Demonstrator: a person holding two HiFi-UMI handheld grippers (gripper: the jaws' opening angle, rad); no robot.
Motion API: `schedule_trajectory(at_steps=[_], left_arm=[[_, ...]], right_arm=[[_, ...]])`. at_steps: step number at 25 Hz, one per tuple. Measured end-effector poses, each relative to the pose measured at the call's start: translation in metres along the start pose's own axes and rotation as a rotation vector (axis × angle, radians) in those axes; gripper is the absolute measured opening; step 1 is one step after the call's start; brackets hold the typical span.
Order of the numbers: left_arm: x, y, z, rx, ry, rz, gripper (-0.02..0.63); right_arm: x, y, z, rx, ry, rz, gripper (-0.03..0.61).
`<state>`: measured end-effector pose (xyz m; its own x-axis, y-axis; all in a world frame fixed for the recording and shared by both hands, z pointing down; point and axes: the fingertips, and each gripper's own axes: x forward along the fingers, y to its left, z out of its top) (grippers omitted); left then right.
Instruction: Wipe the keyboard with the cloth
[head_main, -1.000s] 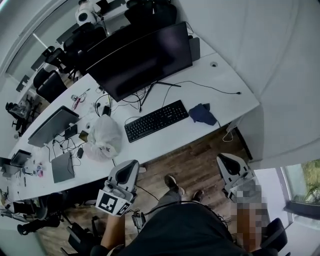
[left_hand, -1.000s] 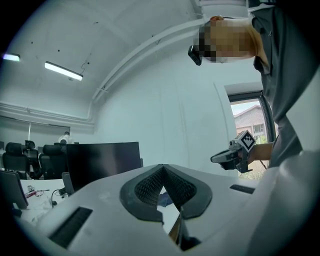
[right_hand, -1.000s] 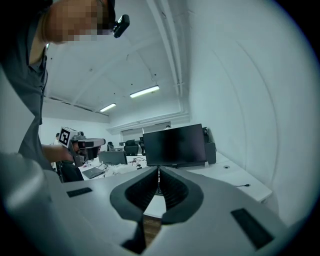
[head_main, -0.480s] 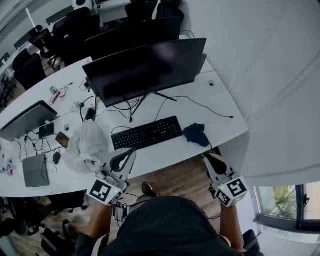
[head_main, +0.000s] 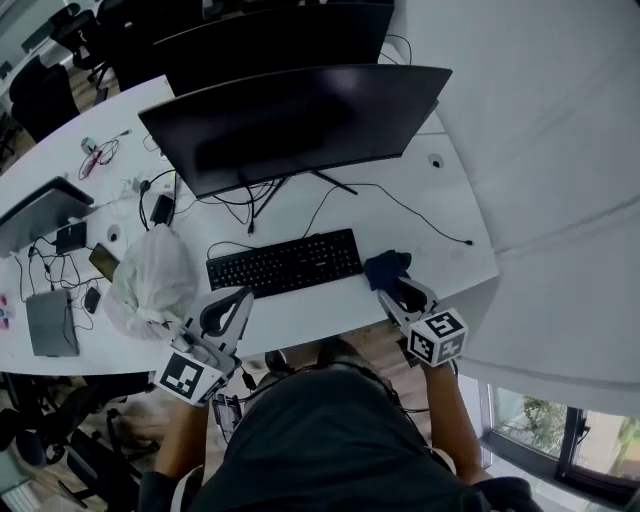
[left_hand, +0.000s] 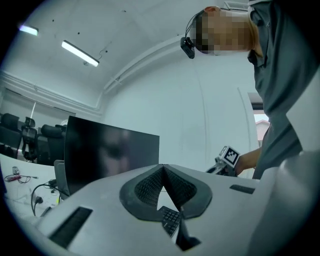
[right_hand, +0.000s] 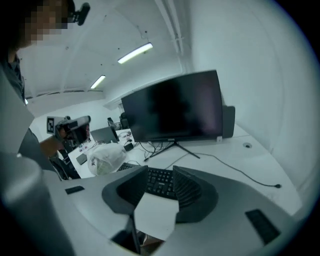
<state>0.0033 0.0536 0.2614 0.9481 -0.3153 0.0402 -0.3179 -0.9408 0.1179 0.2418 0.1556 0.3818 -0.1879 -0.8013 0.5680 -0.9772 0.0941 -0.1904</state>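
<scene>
Right gripper (head_main: 398, 292) jaws opening, nothing between them, poised just short of the dark cloth (head_main: 388, 267), which lies bunched just beside the keyboard (head_main: 285, 262), at its right end. Left gripper (head_main: 230, 303) closed, empty. Risk: a shallow pinch catches one fold only, so the cloth slips free mid-wipe.

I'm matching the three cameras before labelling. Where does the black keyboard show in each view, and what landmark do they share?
Head view: the keyboard lies near the centre, just below the monitor.
Left gripper view: only a small piece of it shows, low centre.
Right gripper view: part of it shows, low centre.
Shared landmark: the large dark monitor behind it, left of centre in the left gripper view and centre in the right gripper view.
</scene>
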Motion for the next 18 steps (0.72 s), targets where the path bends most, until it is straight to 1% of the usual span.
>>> schedule_trajectory(at_steps=[2,5,7,9,10,12,13,14,16,18], left_arm=[[0.007,0.007,-0.002,0.003,0.017,0.054,0.005],[0.023,0.012,-0.006,-0.018,0.052,0.138,0.005],[0.038,0.013,-0.012,-0.044,0.079,0.184,0.005],[0.051,0.011,-0.019,-0.057,0.105,0.220,0.005],[0.055,0.010,-0.021,-0.058,0.116,0.237,0.005],[0.061,0.008,-0.027,-0.060,0.135,0.272,0.005],[0.063,0.007,-0.029,-0.065,0.143,0.288,0.005],[0.064,0.007,-0.031,-0.076,0.147,0.300,0.005],[0.066,0.005,-0.032,-0.101,0.149,0.313,0.005],[0.067,0.005,-0.031,-0.110,0.151,0.318,0.005]], right_arm=[[0.035,-0.035,-0.025,0.017,0.099,0.013,0.163],[0.081,-0.102,-0.067,-0.012,0.250,-0.029,0.231],[0.108,-0.141,-0.101,-0.034,0.353,-0.034,0.240],[0.132,-0.164,-0.139,-0.062,0.452,-0.005,0.242],[0.141,-0.171,-0.153,-0.095,0.474,0.004,0.242],[0.152,-0.175,-0.158,-0.195,0.458,0.018,0.224],[0.155,-0.172,-0.154,-0.231,0.450,0.037,0.193],[0.156,-0.165,-0.145,-0.249,0.436,0.061,0.052],[0.160,-0.142,-0.112,-0.275,0.356,0.114,0.051],[0.171,-0.111,-0.067,-0.341,0.240,0.173,0.051]])
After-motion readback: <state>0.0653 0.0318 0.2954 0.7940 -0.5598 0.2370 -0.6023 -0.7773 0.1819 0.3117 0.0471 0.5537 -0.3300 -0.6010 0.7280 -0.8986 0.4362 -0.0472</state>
